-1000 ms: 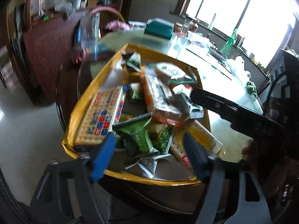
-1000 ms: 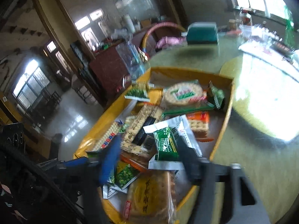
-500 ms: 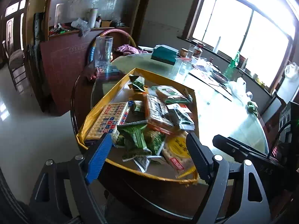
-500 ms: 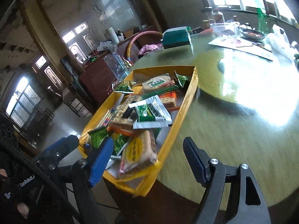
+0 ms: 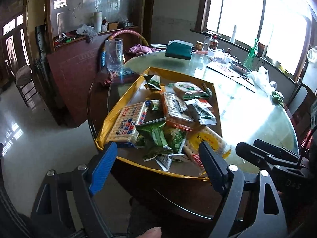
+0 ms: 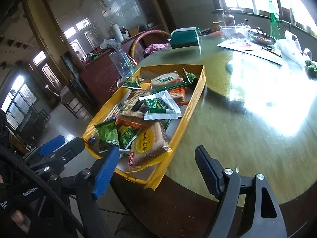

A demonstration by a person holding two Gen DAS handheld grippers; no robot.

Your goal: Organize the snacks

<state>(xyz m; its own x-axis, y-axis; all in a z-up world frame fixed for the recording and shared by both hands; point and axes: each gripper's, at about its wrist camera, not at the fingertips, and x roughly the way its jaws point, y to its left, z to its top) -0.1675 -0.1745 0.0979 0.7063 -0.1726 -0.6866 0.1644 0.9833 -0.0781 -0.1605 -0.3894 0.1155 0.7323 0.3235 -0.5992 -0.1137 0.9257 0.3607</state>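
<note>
Both grippers had been drawn back from the yellow snack tray (image 5: 126, 97). The left gripper (image 5: 158, 162) was held wide and empty; the right gripper's (image 6: 156, 164) jaws were opening with nothing between them, so sorting appeared finished or paused.

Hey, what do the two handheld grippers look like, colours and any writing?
Both are black frames with silver bolts. The left gripper and right gripper each have one ribbed blue finger and one dark finger. White lettering marks each body, and a black cable trails off.

— Where are the snack packets (image 5: 172, 117)?
— Piled in the tray (image 5: 126, 97) at the desk's (image 6: 247, 130) near edge.
— And behind the tray?
— A box (image 5: 178, 49), with jars (image 5: 210, 41) to its right by the window.
</note>
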